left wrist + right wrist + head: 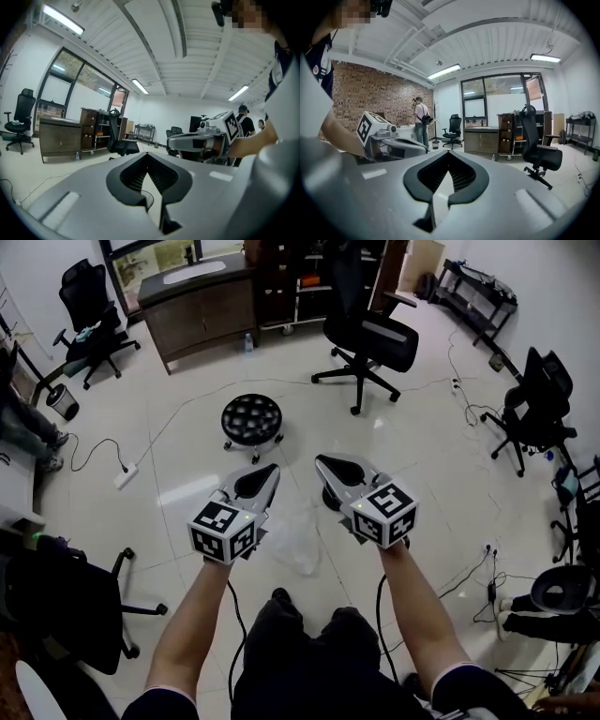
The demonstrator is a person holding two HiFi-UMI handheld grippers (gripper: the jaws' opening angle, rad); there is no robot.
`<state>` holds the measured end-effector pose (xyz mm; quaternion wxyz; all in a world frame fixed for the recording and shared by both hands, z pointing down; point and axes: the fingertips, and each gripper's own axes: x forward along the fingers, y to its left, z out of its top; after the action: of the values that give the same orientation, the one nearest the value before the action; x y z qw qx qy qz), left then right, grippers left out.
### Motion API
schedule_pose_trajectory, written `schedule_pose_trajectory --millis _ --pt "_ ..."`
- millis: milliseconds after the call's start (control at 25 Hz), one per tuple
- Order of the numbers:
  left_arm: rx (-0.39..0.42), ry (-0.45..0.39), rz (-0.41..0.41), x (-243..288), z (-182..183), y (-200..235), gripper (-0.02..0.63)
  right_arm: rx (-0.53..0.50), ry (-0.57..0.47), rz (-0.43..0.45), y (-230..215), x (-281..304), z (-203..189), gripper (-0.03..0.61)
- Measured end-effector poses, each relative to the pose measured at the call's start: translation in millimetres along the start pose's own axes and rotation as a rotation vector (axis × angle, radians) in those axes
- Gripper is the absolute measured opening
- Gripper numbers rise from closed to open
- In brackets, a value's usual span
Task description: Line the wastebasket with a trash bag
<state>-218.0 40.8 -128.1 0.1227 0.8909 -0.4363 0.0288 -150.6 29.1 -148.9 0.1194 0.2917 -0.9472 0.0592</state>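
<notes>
This is looking like an office or a shared work room. Black swivel chairs (370, 334) are standing about on a pale tiled floor (422, 437). A long dark cabinet (202, 310) is standing under big windows (501, 93). Strip lights (445, 71) are shining on the ceiling, and a power strip (126, 477) is lying on the floor.

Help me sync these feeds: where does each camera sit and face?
Head view: on the person's head, facing steeply down at the floor; shows both forearms, left tool, right tool.
Left gripper view: on the left tool, facing roughly level along its shut jaws; shows the right tool.
Right gripper view: on the right tool, facing likewise; shows the left tool.
Shared: both gripper views see the wooden cabinet.
</notes>
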Motion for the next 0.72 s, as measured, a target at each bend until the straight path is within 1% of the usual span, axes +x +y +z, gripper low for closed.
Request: schedule_pose_trajectory --millis 160,320,440,560,720 --pt "-0.026 0.041 0.034 15 -43 29 0.012 0.006 0.052 0.004 -20 30 -41 0.002" --pt "-0.030 0.092 0.075 41 -104 61 0.012 -0.014 0.127 -0.006 -50 61 -107 0.002" --pt "-0.020 0.132 0.112 63 -157 88 0.012 -0.014 0.175 -0.013 -71 85 -163 0.002" --pt "-0.028 0.151 0.166 76 -213 116 0.012 -0.022 0.211 0.018 -82 114 -219 0.002" --pt "-0.036 0.191 0.227 94 -302 148 0.012 -0.042 0.249 0.065 -101 150 -304 0.002"
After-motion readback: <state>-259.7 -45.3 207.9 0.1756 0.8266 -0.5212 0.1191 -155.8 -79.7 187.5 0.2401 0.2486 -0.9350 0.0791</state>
